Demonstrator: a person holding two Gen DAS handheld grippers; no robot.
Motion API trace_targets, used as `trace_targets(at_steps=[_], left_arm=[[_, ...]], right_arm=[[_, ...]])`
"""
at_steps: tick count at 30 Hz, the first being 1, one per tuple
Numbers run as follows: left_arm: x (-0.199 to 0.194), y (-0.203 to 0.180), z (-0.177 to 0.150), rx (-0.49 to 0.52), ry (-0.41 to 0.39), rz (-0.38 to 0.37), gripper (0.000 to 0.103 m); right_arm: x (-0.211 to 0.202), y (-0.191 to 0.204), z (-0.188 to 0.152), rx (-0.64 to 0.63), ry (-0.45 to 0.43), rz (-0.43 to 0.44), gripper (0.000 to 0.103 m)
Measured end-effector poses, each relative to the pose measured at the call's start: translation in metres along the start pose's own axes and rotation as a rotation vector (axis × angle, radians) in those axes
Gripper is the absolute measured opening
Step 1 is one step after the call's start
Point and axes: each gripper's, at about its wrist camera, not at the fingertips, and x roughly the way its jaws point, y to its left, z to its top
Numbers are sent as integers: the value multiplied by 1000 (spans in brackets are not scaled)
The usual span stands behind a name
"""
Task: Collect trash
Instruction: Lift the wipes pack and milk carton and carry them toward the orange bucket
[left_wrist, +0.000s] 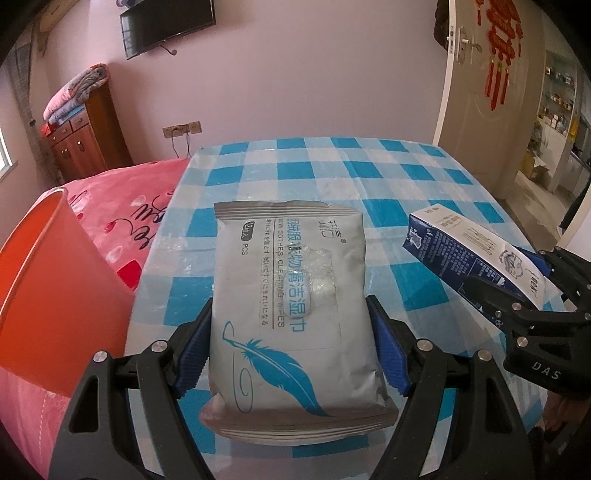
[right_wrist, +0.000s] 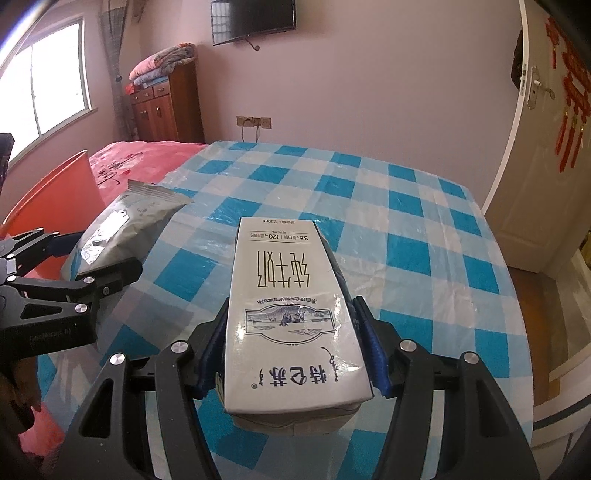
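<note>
Tilting downward, left gripper clamping wipes pack

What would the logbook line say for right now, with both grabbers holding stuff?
left gripper: shut on wipes pack | right gripper: shut on milk carton | both over checkered table | orange bin: at left

A table fills the middle of the room. Above its near part, a wipes pack sits between the jaws of the left gripper. To its right, a milk carton sits between the jaws of the right gripper. A bin stands left of the table, against a bed. A cabinet stands far left, a door far right.
</note>
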Motion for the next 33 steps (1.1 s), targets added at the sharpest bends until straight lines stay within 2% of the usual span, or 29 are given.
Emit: trace_targets(at_steps=[12,33], left_arm=[[-26,17,2,-33,-54,15,78],[-69,58,10,-105,-162,85,78]], right_arm=[[-14,6,9,20,-24,47,63],[-32,19,30,69,-51,171,63]])
